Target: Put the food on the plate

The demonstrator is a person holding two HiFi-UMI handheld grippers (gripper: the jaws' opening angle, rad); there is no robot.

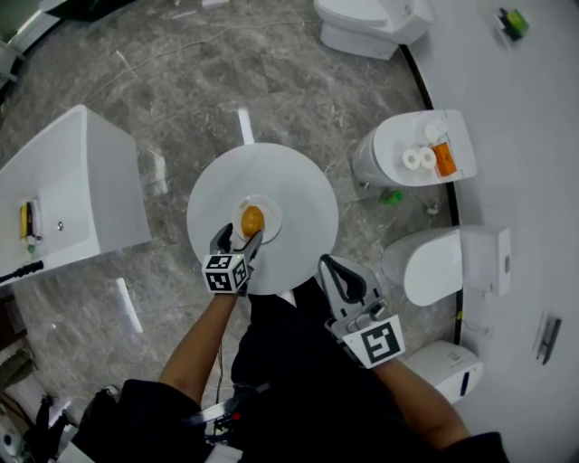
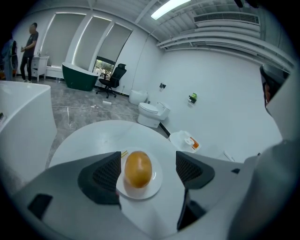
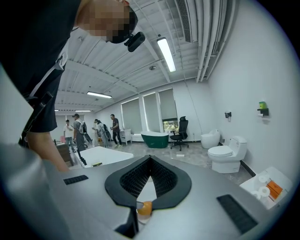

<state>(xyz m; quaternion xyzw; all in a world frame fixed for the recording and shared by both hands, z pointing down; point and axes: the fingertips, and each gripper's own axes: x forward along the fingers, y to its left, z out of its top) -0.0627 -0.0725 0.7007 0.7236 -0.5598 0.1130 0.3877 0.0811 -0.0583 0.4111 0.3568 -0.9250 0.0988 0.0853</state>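
An orange-brown rounded piece of food [image 1: 252,220] lies on a small white plate [image 1: 269,213] in the middle of a round white table [image 1: 298,185]. My left gripper [image 1: 237,242] is open at the plate's near edge. In the left gripper view the food [image 2: 138,169] sits on the plate [image 2: 152,187] between the spread jaws of the left gripper [image 2: 149,171], touching neither. My right gripper [image 1: 339,276] is shut and empty, held at the table's near right edge. In the right gripper view its tips [image 3: 150,164] meet, and the food [image 3: 144,207] peeks out below them.
A white bathtub [image 1: 72,190] stands to the left of the table. Toilets stand to the right [image 1: 416,149] [image 1: 443,262] and at the back [image 1: 371,23], along a white wall. Marble floor surrounds the table. Several people stand far off [image 3: 96,129].
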